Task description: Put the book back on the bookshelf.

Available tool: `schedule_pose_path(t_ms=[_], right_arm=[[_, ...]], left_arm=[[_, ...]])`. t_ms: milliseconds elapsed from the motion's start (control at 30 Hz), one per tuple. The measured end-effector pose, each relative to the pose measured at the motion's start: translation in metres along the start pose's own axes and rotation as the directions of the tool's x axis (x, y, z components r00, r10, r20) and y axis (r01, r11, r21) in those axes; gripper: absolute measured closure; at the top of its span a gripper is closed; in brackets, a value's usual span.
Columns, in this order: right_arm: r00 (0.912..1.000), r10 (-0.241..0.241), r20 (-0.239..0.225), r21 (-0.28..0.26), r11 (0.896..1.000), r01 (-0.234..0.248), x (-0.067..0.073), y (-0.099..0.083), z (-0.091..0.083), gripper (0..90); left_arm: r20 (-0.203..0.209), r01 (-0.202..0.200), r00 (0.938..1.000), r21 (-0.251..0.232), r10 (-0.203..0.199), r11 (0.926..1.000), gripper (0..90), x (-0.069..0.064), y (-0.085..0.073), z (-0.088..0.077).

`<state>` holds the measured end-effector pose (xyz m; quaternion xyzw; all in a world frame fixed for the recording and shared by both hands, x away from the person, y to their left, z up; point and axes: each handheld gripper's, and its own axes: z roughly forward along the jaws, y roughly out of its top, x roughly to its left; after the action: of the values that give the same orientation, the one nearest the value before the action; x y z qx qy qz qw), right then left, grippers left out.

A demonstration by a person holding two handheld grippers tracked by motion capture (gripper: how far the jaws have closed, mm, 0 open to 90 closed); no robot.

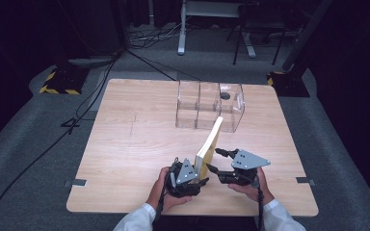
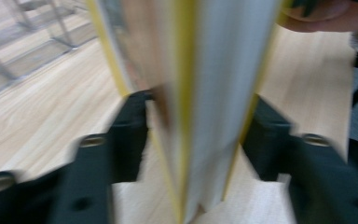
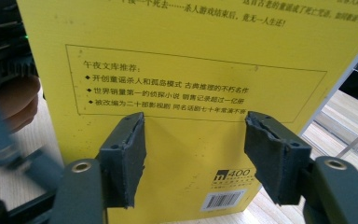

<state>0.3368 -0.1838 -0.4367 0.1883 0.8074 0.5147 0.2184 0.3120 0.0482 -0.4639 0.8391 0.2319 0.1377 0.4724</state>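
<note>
Gripping the lower end of a yellow book (image 1: 209, 144), the left gripper (image 1: 187, 177) stands near the tabletop's near edge, about midway along it; in the left gripper view its two black jaws press against either side of the book (image 2: 200, 93), whose page block and yellow covers run up between them. The book stands tilted on the table (image 1: 125, 144), its top leaning away toward the far right. The right gripper (image 1: 221, 161) sits just beside the book on its right, jaws spread wide; in the right gripper view they face the back cover (image 3: 191, 93) with its printed text and barcode, gripping nothing. Beyond the book, toward the far edge, stands a clear divided rack (image 1: 209, 106), its compartments empty as far as can be seen. Judgement: the book is raised and secured; carrying it to the rack and seating it in a compartment remains, with release to follow.
</note>
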Motion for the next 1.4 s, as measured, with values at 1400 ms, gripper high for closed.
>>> schedule_pose_path(t_ms=[1400], right_arm=[[0.9326,-0.022,-0.360,0.000,1.000,0.023,-0.010,-0.014,-0.003,55.3]], left_arm=[[0.211,-0.138,0.9702,0.076,0.119,0.9875,67.2,0.053,-0.029,-0.062]])
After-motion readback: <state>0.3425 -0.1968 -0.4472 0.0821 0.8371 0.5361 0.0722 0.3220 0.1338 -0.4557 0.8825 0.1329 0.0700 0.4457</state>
